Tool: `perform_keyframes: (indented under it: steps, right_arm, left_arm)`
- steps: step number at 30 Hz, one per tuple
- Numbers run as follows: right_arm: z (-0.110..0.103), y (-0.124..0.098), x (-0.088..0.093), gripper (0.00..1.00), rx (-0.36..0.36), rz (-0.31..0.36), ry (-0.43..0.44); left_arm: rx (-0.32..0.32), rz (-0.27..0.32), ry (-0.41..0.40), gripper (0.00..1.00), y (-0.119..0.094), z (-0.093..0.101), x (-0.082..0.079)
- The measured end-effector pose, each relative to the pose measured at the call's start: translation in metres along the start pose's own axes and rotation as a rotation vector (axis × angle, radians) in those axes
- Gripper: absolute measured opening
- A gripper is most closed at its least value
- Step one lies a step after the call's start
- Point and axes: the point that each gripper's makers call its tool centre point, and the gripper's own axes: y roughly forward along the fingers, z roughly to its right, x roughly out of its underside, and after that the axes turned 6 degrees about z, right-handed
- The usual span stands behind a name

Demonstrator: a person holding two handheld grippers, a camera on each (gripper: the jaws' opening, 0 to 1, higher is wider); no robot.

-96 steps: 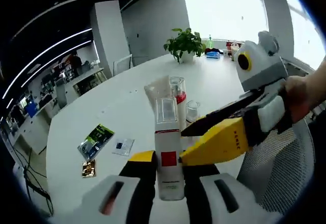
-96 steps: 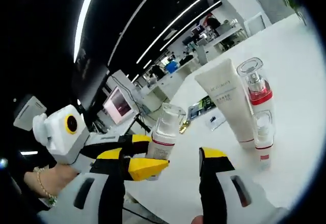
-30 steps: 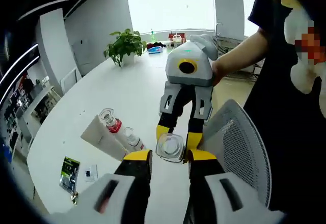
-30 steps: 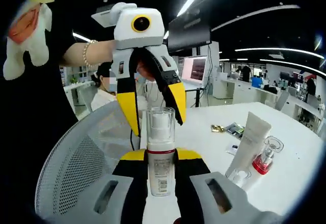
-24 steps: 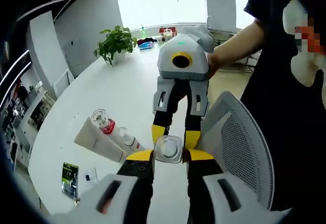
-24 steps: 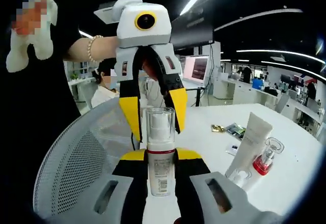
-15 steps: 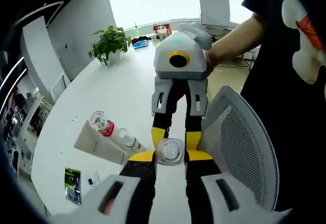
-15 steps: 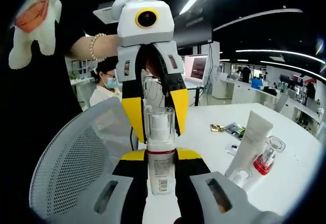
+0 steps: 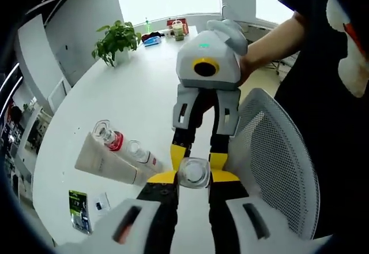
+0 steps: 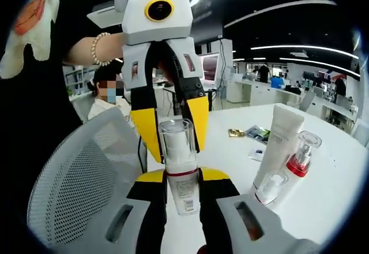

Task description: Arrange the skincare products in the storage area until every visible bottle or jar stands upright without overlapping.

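Observation:
A white pump bottle with a red band and clear cap [image 10: 180, 179] is held in the air over the chair. My right gripper [image 10: 183, 176] is shut on its body. My left gripper [image 9: 194, 176] points down its length, with the jaws pressed to both sides of the clear cap [image 9: 193, 172]. In the right gripper view the left gripper [image 10: 173, 128] comes down from above. A white tube [image 10: 279, 144] stands on the table with a red-collared bottle [image 10: 302, 154] and a small clear bottle [image 10: 270, 187] close against it. The same tube [image 9: 102, 163] and red-collared bottle [image 9: 107, 135] appear from above.
A grey mesh chair back [image 9: 274, 156] is directly under the held bottle, at the edge of the white table [image 9: 135, 86]. A potted plant [image 9: 115, 37] stands far back. Small packets [image 9: 81, 210] lie near the tube. A person in a dark top holds the grippers.
About three seconds ago my left gripper held the bottle's body and the right was open beside it. Now the right grips the body and the left jaws have narrowed onto the cap.

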Motion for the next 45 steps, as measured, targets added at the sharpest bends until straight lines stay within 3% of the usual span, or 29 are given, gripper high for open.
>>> perform_keyframes:
  steps: [4,7,14,22,31,34,45]
  right_arm:
    - [0.006,-0.002,0.009,0.22,0.044,-0.020,0.027]
    - [0.007,-0.003,0.019,0.28,0.078,-0.046,0.068]
    - [0.010,-0.004,0.028,0.34,0.129,-0.043,0.127]
    - [0.011,-0.011,0.041,0.44,0.193,-0.091,0.156]
    - [0.017,-0.016,0.046,0.51,0.241,-0.102,0.196]
    - [0.017,-0.018,0.053,0.55,0.255,-0.133,0.214]
    - [0.025,-0.021,0.058,0.59,0.287,-0.134,0.241]
  left_arm:
    - [0.016,0.000,0.004,0.22,0.007,-0.004,0.003]
    - [0.021,-0.010,0.007,0.22,0.012,-0.007,0.007]
    - [0.032,-0.029,-0.001,0.22,0.023,-0.020,0.021]
    - [0.003,-0.075,-0.009,0.23,0.042,-0.051,0.044]
    - [-0.021,-0.076,-0.033,0.23,0.051,-0.081,0.048]
    - [-0.019,-0.077,-0.042,0.23,0.056,-0.089,0.049]
    - [-0.023,-0.069,-0.057,0.23,0.064,-0.100,0.048]
